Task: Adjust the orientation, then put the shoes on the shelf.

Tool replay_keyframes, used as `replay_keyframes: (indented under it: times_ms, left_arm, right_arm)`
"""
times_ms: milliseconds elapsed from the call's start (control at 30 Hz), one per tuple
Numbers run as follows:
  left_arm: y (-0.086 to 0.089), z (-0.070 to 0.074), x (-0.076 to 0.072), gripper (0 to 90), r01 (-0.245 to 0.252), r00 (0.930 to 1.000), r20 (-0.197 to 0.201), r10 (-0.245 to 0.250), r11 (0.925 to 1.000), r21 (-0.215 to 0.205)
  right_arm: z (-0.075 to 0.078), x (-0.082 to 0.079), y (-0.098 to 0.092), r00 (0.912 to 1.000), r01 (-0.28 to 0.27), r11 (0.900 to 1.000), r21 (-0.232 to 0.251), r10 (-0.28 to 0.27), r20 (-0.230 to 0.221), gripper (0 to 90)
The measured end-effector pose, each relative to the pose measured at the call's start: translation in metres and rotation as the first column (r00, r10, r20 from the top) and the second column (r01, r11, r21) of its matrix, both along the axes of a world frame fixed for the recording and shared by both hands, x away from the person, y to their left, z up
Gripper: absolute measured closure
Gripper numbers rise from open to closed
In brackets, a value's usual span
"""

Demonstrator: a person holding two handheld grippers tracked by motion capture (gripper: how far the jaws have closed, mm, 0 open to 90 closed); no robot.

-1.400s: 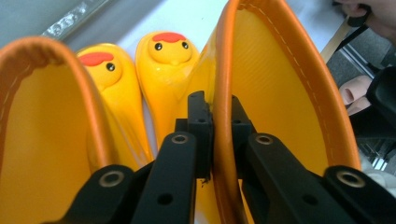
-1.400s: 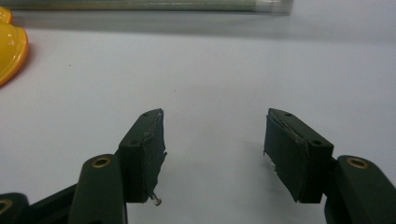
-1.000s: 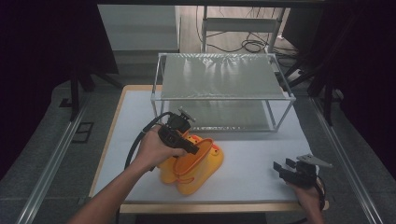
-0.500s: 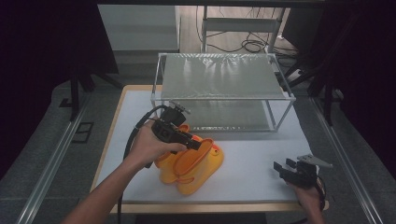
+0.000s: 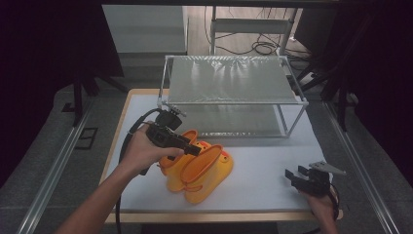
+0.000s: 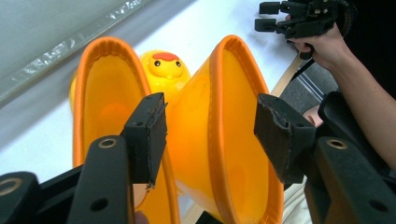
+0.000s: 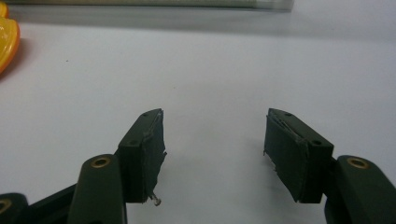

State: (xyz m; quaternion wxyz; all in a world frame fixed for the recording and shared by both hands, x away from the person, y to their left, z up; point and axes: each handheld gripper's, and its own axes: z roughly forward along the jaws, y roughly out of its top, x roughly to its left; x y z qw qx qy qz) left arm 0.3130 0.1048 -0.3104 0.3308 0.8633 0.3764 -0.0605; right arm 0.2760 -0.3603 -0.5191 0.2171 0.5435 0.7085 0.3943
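Note:
Two orange-yellow rubber boots with duck faces lie side by side on the white table point(image 5: 272, 161), their open tops toward the person. My left gripper point(image 5: 194, 149) hovers just over those tops. Its jaws have just been opening and now stand wide. In the left gripper view, the orange rim of the nearer boot point(image 6: 233, 140) runs between the jaws of the left gripper point(image 6: 210, 126), and neither pad touches it. The other boot point(image 6: 100, 88) gapes behind the left pad. My right gripper point(image 5: 298, 176) rests open at the table's front right, also seen as the right gripper point(image 7: 215, 154) over bare white surface.
A metal-framed shelf rack point(image 5: 234, 80) with a mesh top stands across the back half of the table, close behind the boots point(image 5: 207, 173). The table's wooden front edge point(image 5: 219, 217) runs just below the right hand. Dark floor and cables lie beyond.
The left hand has drawn back a little, up and to the left, from the boot tops. The boots stay where they lay. The right hand has not moved.

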Motion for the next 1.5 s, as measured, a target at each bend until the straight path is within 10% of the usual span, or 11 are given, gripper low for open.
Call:
replay_keyframes:
  times_ms: [667,1500]
  left_arm:
    - [0.022,0.0,-0.003,42.3,-0.006,0.9998,-0.02,0.006,1.0,-0.004]
    - [-0.015,-0.034,0.01,41.3,0.036,0.9965,-0.079,-0.027,0.992,0.121]
  right_arm:
    - [0.001,0.0,0.001,1.0,-0.004,1.0,-0.011,0.004,-0.002,38.0]
    - [0.0,0.0,0.0,1.0,0.0,1.0,-0.012,0.0,-0.007,38.1]
